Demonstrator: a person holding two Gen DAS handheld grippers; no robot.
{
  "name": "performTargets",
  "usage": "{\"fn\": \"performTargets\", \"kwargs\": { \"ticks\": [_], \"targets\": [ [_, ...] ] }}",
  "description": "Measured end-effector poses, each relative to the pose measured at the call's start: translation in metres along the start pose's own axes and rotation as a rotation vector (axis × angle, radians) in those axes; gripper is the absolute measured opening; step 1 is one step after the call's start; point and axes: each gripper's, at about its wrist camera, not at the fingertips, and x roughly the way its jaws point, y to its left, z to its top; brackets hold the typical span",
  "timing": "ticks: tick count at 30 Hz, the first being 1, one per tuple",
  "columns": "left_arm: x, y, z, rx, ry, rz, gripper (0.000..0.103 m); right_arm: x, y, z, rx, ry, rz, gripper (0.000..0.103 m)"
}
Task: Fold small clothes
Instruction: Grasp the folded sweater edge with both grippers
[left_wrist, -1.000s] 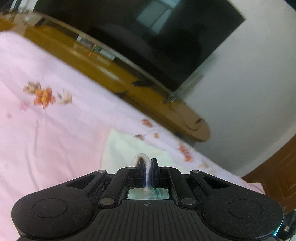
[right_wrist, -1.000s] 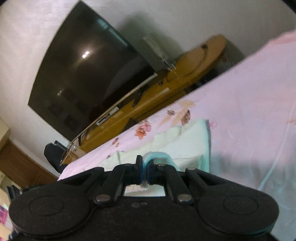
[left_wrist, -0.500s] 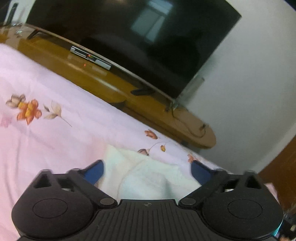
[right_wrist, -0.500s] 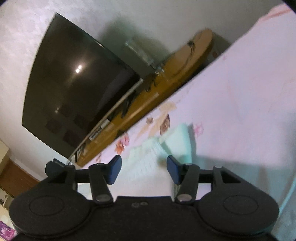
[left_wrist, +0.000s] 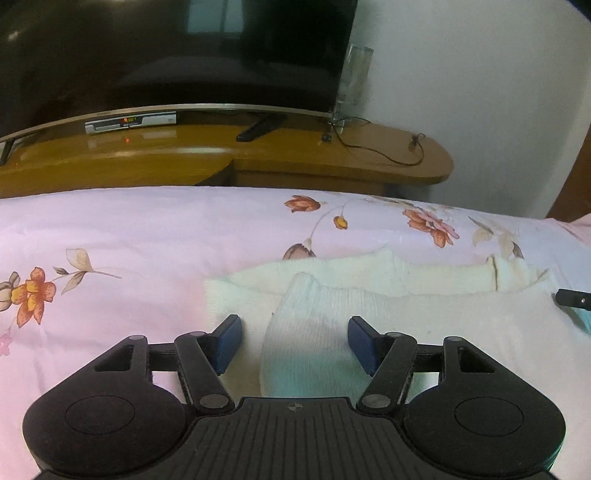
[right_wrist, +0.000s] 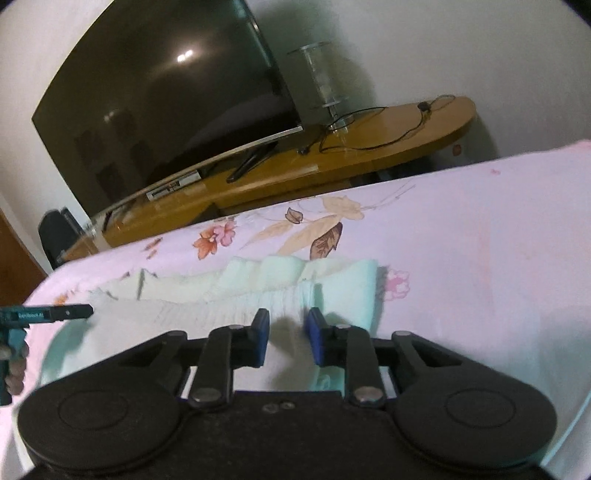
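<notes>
The left gripper (left_wrist: 293, 343) hangs over the near edge of the pale knitted garment (left_wrist: 388, 295), jaws spread wide and holding nothing, likely placed to take a fresh hold. The garment lies on the bed (left_wrist: 129, 229), one layer lapped over another, ribbed and soft. The right gripper (right_wrist: 286, 338) has jaws narrowly parted over a fold, gripping nothing.

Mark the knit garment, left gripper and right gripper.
knit garment (left_wrist: 332, 306), left wrist view, folded top layer.
left gripper (left_wrist: 294, 341), left wrist view, gap midway between the open fingertips.
right gripper (right_wrist: 288, 338), right wrist view, midway between the fingertips.
</notes>
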Motion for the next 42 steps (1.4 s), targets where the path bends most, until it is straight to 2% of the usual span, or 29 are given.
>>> {"fn": "performTargets", "kwargs": {
  "ticks": [2, 6, 7, 8, 9, 12, 19, 26, 30, 34, 38, 42],
  "targets": [
    [0.001, -0.001, 0.000, 0.009, -0.005, 0.002, 0.044, 0.001, 0.000, 0.001, -0.012, -0.001, -0.002, 0.024],
    [0.003, 0.000, 0.001, 0.017, 0.001, -0.008, 0.042, 0.006, 0.002, 0.003, -0.047, 0.012, -0.014, 0.022],
    [0.004, -0.001, 0.000, 0.023, 0.001, -0.010, 0.036, 0.006, 0.002, 0.004, -0.050, 0.014, -0.014, 0.022],
    [0.004, -0.001, 0.000, 0.031, 0.003, -0.013, 0.023, 0.007, 0.002, 0.004, -0.054, 0.016, -0.015, 0.021],
    [0.004, -0.001, 0.001, 0.037, 0.004, -0.016, 0.016, 0.007, 0.002, 0.003, -0.058, 0.016, -0.018, 0.020],
    [0.000, -0.005, 0.000, 0.063, -0.014, 0.004, 0.004, 0.006, 0.005, 0.002, -0.097, 0.001, -0.035, 0.005],
    [-0.020, -0.009, 0.003, 0.090, -0.084, 0.008, 0.004, -0.014, 0.018, 0.003, -0.173, -0.097, -0.058, 0.004],
    [-0.034, -0.006, 0.019, 0.053, -0.215, 0.030, 0.004, -0.020, 0.018, 0.020, -0.166, -0.184, -0.074, 0.004],
    [-0.013, -0.005, 0.023, 0.036, -0.179, 0.046, 0.004, -0.006, 0.013, 0.027, -0.141, -0.194, -0.089, 0.004],
    [0.017, -0.002, 0.016, 0.016, -0.116, 0.103, 0.004, 0.020, 0.008, 0.024, -0.136, -0.145, -0.119, 0.004],
    [0.025, -0.002, 0.011, -0.002, -0.124, 0.108, 0.004, 0.039, 0.001, 0.014, -0.128, -0.094, -0.163, 0.004],
    [0.022, -0.002, 0.015, 0.012, -0.137, 0.085, 0.004, 0.028, -0.002, 0.009, -0.091, -0.124, -0.163, 0.004]
  ]
}}
